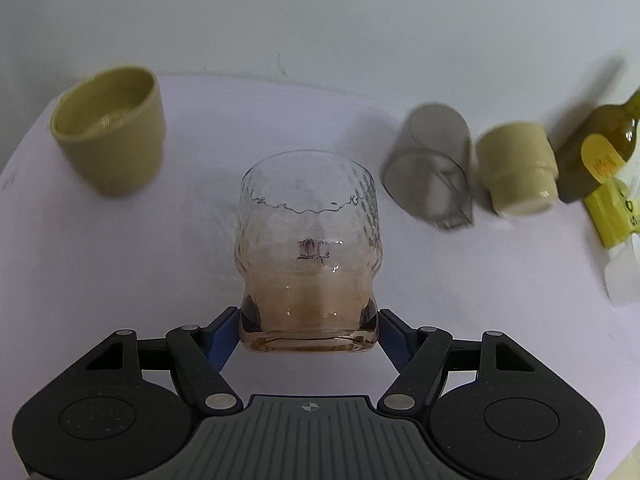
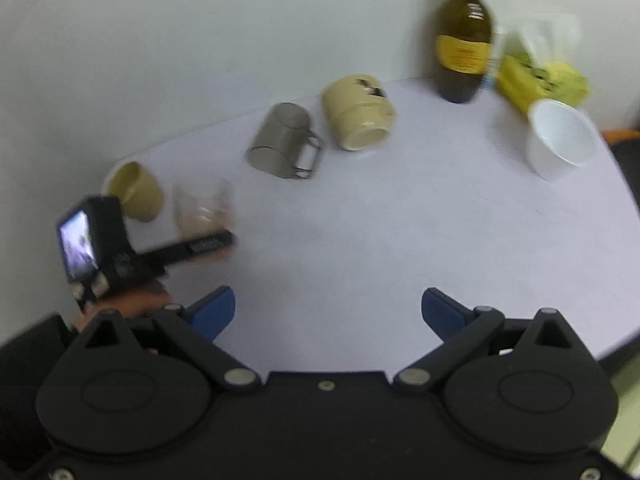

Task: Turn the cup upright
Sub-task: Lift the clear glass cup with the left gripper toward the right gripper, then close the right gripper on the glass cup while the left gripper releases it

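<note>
left wrist: close, level | right wrist: higher, farther | shared: table (image 1: 120, 280)

Clear dimpled glass cup (image 1: 308, 248) with amber-tinted base, mouth pointing away, thick base nearest the camera

White table (image 2: 400, 232). Bottle (image 2: 463, 40) upright at 1 o'clock; yellow packet (image 2: 536, 76) just beside it, toward 2. White bowl (image 2: 548, 160) upright, near packet. Grey mug (image 2: 280, 140) and cream mug (image 2: 356, 116) on their sides near 12, close together. Olive cup (image 2: 138, 194) upright at 10.
</note>
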Tool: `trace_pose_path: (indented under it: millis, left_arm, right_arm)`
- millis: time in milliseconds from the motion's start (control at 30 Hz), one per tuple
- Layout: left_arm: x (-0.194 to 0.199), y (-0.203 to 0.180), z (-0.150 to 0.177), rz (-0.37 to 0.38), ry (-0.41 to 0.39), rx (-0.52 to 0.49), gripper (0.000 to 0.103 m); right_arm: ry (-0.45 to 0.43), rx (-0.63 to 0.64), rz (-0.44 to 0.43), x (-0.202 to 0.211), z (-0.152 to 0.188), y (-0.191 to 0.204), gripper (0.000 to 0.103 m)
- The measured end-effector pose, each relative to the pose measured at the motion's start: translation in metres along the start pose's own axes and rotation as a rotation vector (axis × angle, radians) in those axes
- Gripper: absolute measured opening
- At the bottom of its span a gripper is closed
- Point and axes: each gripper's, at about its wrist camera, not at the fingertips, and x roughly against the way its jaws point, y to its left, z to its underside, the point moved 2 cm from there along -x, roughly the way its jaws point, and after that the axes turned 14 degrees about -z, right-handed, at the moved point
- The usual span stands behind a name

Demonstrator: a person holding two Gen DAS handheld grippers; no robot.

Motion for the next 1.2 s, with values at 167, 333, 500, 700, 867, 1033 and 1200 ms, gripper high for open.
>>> trace_pose_path:
  millis: [167,333,500,700,867,1033,1200]
  left_arm:
    - [0.016,-0.016,0.004,-0.047,0.015,0.011,0.071]
    - [0.063,0.004,0.011,-0.091,-0.031,0.097,0.072]
    - [0.107,0.046,0.03,-0.127,-0.063,0.234,0.083]
    - [0.144,0.093,0.04,-0.161,-0.113,0.26,0.09]
    - [0.165,0.137,0.033,-0.159,-0.128,0.206,0.09]
    - [0.169,0.179,0.025,-0.149,-0.175,0.169,0.095]
    - [0.162,0.208,0.021,-0.118,-0.178,0.196,0.095]
  right_arm:
    - [-0.022,0.089,-0.082,0.012,-0.019,-0.012,0.101]
    - [0.047,0.069,-0.211,0.005,-0.026,-0.051,0.101]
    - [0.117,0.184,-0.218,-0.021,-0.025,-0.056,0.1]
    - [0.052,0.196,-0.204,-0.043,-0.03,-0.035,0.1]
    - [0.02,0.167,-0.167,-0.095,-0.012,-0.016,0.092]
    - [-0.041,0.126,-0.104,-0.137,-0.006,0.008,0.093]
    - [0.005,0.109,0.068,-0.173,0.009,0.009,0.071]
